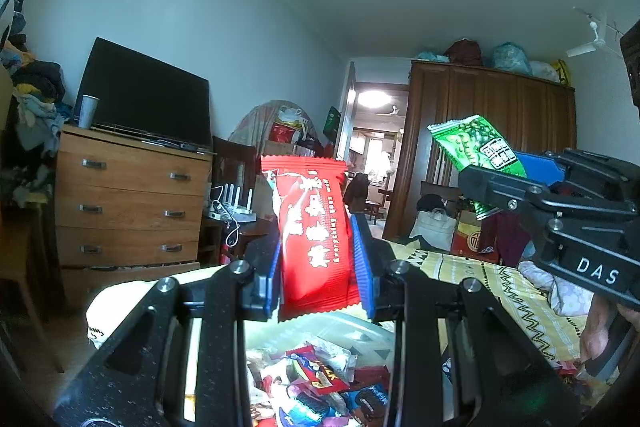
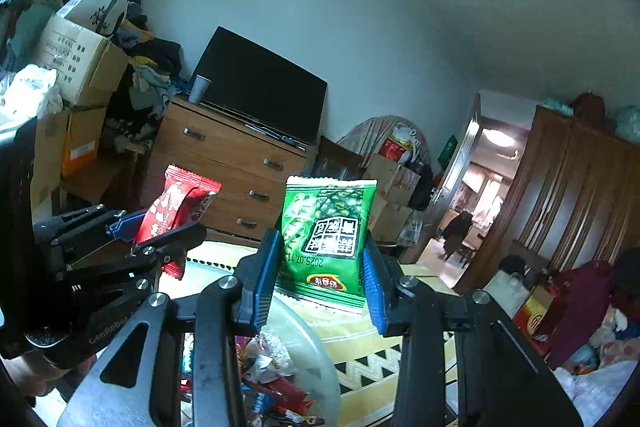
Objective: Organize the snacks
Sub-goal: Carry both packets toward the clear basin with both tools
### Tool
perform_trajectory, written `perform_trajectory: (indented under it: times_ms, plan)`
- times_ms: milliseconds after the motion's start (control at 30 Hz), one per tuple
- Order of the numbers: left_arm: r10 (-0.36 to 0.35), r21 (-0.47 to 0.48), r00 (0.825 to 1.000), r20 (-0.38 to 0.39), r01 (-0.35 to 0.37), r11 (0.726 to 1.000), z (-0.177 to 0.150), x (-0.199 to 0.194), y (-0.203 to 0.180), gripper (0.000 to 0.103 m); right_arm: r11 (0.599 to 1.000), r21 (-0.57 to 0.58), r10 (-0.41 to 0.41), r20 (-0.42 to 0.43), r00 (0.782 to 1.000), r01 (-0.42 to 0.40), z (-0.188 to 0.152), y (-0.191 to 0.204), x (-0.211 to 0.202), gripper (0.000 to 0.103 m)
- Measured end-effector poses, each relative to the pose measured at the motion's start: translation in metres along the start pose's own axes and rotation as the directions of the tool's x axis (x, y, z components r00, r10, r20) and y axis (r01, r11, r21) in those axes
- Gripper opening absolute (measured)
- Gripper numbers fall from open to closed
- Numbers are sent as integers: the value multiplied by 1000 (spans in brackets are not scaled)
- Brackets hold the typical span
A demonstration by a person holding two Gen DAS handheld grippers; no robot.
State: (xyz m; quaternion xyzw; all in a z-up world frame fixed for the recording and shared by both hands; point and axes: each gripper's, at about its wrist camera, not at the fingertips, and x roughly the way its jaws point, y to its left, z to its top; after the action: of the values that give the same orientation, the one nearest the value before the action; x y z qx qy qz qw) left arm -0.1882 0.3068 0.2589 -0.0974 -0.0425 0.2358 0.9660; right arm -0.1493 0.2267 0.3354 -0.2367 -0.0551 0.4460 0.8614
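Above a cluttered bedroom's snack bin (image 1: pixel 360 331), the left gripper (image 1: pixel 322 259) pinches a red snack packet (image 1: pixel 310 227), the right gripper (image 2: pixel 320 275) a green pea packet (image 2: pixel 328 227); slick wrappers could slip out.

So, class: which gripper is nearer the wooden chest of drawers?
Left. The left gripper, clamping a red packet, is on the side of the wooden chest of drawers; the right gripper is farther away.

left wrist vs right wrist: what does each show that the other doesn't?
Left wrist only: a white ceiling fan and the front of the red snack packet in the left tongs.
Right wrist only: stacked cardboard boxes and a date printed on the green snack packet in the right tongs.
Both: both packets gripped, the TV, the wooden dresser, the clear container of snacks below.
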Motion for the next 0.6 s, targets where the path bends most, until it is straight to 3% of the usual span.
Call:
perform_trajectory:
  times_ms: [333, 600]
  plan:
    - [-8, 6, 1000, -10, 8, 1000, 0, 5, 3, 31, 1000, -4, -31, -5, 1000, 31, -3, -4, 2, 41]
    - [3, 31, 1000, 1, -3, 1000, -1, 6, 2, 31, 981, 184, 87, -122, 989, -64, -19, -23, 31, 42]
